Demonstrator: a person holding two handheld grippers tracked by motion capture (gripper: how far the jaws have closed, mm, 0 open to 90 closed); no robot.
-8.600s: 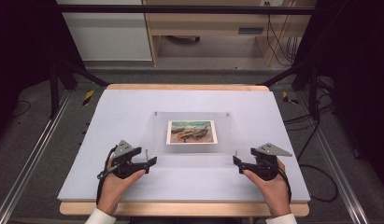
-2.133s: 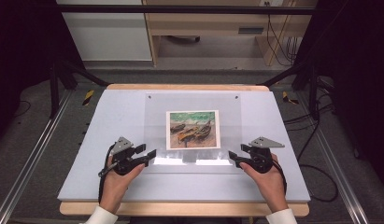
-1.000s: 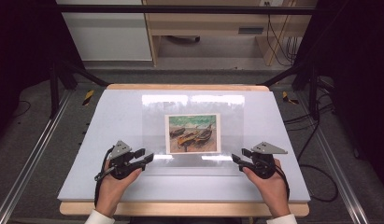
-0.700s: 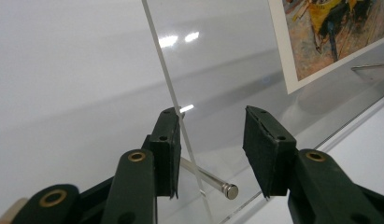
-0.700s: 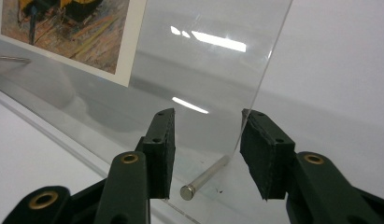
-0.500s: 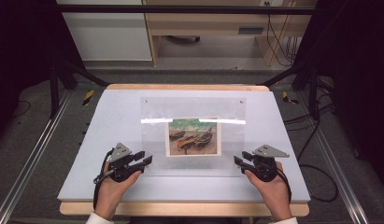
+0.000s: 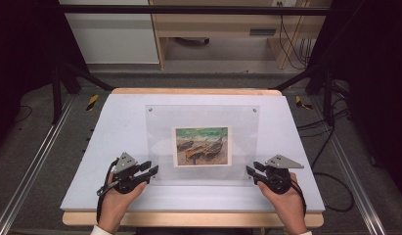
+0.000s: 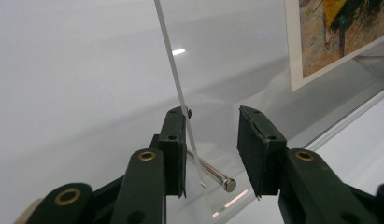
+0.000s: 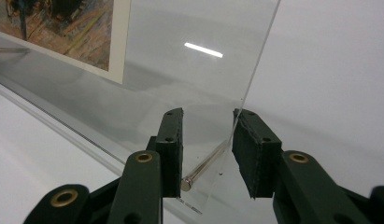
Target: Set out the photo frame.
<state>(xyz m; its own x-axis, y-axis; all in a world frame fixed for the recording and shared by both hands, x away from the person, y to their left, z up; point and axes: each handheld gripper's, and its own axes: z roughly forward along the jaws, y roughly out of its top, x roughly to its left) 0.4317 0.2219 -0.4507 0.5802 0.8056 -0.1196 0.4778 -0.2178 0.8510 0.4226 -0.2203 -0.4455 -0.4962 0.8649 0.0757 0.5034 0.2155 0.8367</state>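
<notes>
The clear acrylic frame [image 7: 202, 142] with its boat picture [image 7: 202, 146] stands tilted on the table [image 7: 115, 122] — left gripper [image 7: 152, 171] and right gripper [image 7: 250, 171] both gape open astride its lower corners.

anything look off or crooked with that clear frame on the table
Nothing stands out. The clear acrylic frame sits square to the white table, its picture centred and straight. The left tongs and right tongs stand open around its near corners, where a metal standoff pin shows intact.
</notes>
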